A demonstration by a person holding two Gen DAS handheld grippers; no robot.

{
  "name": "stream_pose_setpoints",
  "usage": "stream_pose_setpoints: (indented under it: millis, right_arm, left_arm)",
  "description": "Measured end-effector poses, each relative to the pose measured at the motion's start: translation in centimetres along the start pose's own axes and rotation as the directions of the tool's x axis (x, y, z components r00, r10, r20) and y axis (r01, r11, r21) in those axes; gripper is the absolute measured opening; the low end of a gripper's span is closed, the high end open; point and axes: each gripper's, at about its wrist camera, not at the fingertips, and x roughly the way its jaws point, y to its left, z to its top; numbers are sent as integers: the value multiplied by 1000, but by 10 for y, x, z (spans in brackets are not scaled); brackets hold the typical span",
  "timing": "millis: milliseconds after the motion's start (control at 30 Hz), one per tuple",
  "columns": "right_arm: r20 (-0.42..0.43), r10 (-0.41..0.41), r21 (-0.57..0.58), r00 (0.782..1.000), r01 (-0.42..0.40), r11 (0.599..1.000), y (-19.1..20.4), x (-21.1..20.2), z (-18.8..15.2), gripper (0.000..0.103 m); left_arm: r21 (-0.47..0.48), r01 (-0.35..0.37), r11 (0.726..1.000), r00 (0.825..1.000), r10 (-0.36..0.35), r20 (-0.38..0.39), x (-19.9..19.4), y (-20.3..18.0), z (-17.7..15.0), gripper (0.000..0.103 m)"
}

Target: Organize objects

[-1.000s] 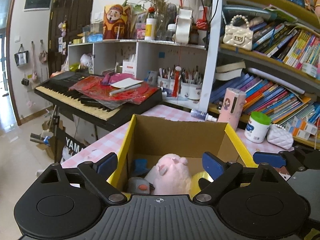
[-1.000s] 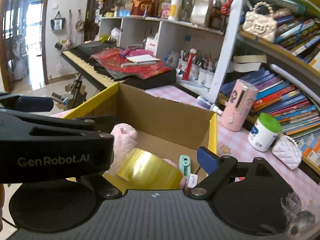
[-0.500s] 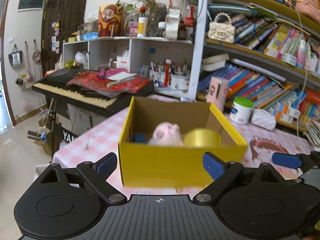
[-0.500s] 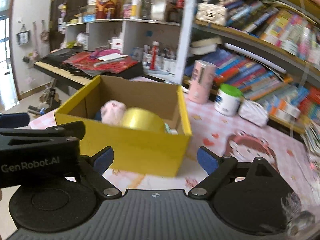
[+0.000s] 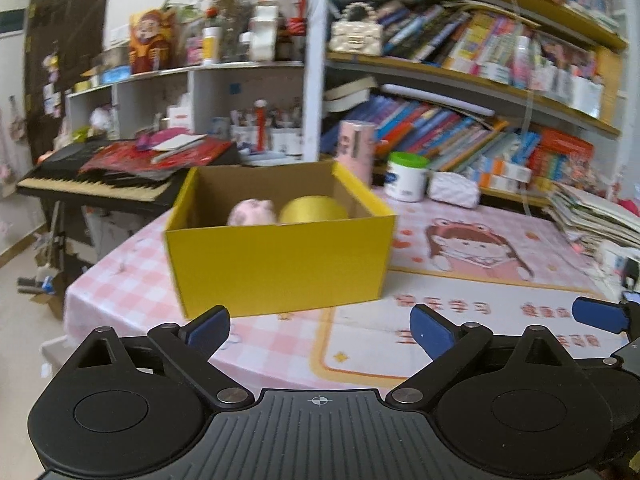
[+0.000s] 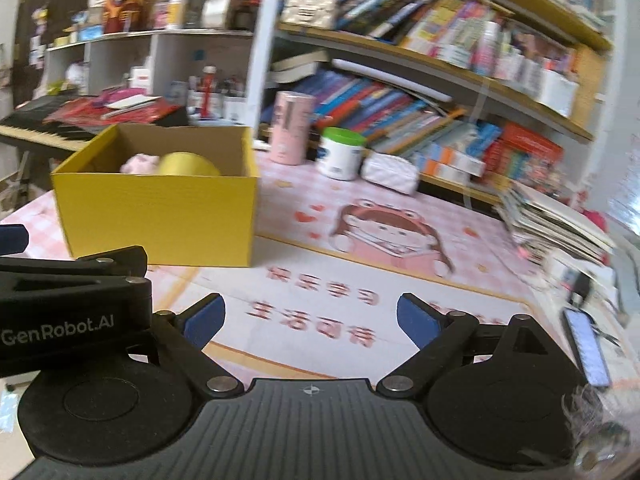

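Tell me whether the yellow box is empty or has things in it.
Not empty. The yellow box stands open-topped, and a pink plush toy and a gold roll show above its front wall. Anything lower inside is hidden.

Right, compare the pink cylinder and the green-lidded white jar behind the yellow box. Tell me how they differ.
The pink cylinder is tall and slim; the white jar is shorter and squatter. The cylinder is pink all over with a dark picture on its side, while the jar is white with a green lid and a blue label. The cylinder stands nearer the yellow box, the jar further right. Both stand upright on the pink tablecloth before the bookshelf.
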Motion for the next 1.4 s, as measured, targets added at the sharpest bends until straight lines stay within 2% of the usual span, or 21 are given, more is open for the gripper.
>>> stream_pose_setpoints:
  millis: [200,433,967,1400]
  right_arm:
    - [-13,-74,61,997,75,995,-26,-6,-7,97]
    - [-33,-121,115,992,124,986,-51,-5,-9,100]
    - [-89,-84,127,992,95,987,-60,8,-12,103]
    - [-113,-66,146,991,82,986,-59,9,-15,103]
  left_arm:
    - [41,62,997,998,-62,9,0,-23,2,99]
    - [40,92,995,996,-92,-7,6,-44,4,100]
    - [63,57,996,997,-54,-57,12,-59,3,103]
    - [55,77,995,994,-73,-79,13,-55,1,103]
